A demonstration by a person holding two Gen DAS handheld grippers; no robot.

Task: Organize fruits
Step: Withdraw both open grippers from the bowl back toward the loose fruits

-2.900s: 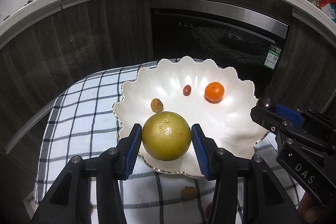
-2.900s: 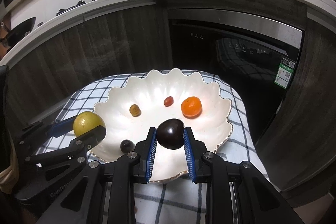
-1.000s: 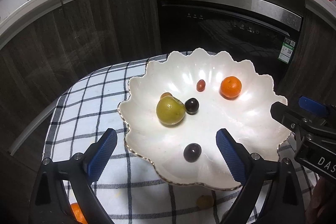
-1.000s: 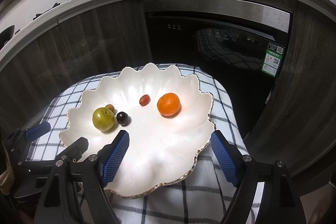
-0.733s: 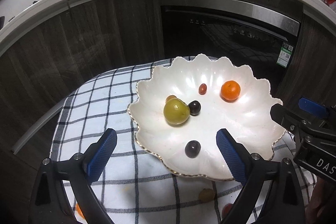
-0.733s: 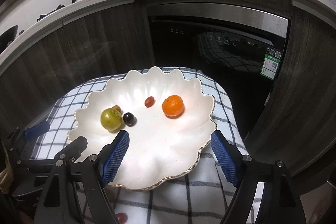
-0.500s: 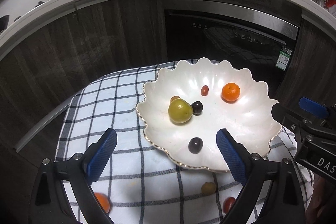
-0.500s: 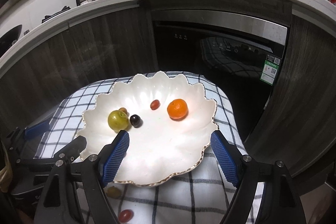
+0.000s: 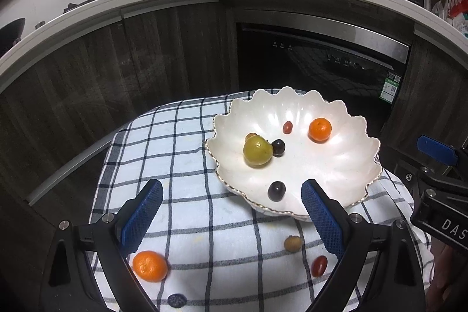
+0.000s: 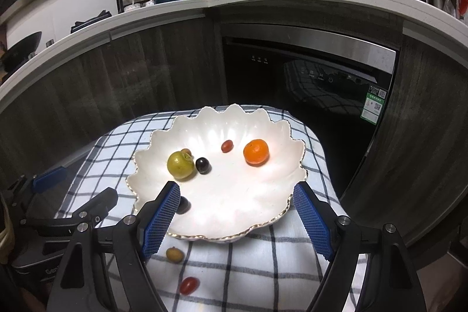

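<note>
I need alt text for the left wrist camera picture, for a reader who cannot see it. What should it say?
A white scalloped bowl on a checked cloth holds a green fruit, an orange, two dark plums and a small red fruit. The open left gripper is in front, empty. Another orange and three small fruits lie on the cloth.

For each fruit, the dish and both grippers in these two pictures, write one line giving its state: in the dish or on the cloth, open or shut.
Dish: on the checked cloth.
Green fruit: in dish.
Orange: in dish.
Two dark plums: in dish.
Second orange: on cloth.
Small red fruit: on cloth.
Small yellow fruit: on cloth.
Left gripper: open, empty.
Right gripper: open, empty.
</note>
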